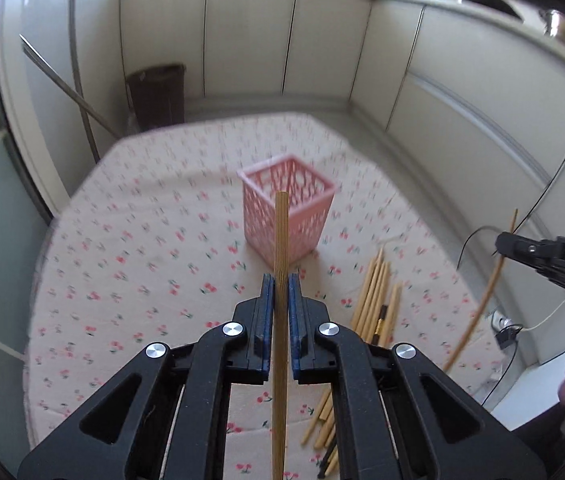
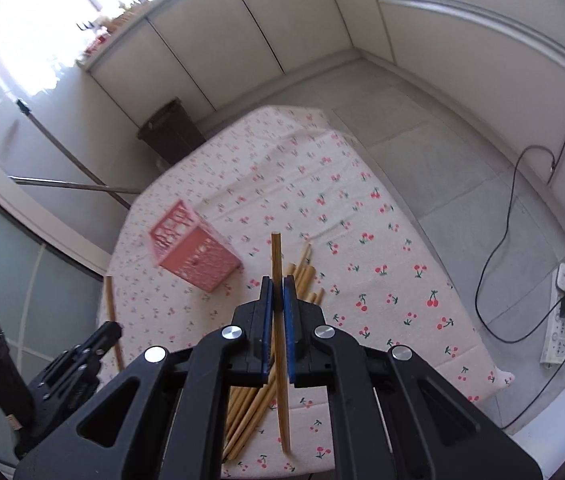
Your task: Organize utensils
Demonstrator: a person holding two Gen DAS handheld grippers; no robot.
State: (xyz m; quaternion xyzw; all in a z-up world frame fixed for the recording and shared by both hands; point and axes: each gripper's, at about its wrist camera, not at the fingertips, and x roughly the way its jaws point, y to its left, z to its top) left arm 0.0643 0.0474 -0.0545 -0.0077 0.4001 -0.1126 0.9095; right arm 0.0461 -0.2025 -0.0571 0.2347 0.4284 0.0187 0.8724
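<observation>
Bamboo chopstick (image 1: 281, 240), clamped upright in my left gripper (image 1: 281, 288), points at the pink basket (image 1: 288, 208) directly ahead; my right gripper (image 2: 277, 292) clamps another chopstick (image 2: 277, 264), basket ahead-left.

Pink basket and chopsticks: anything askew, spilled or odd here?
Nothing stands out. The pink basket stands upright on the cloth, loose chopsticks lie bundled beside it, and each gripper, left and right, pinches one chopstick.

Left gripper (image 1: 281, 280) and right gripper (image 2: 277, 282) both raised, jaws nearly closed, each clamped on something thin.
</observation>
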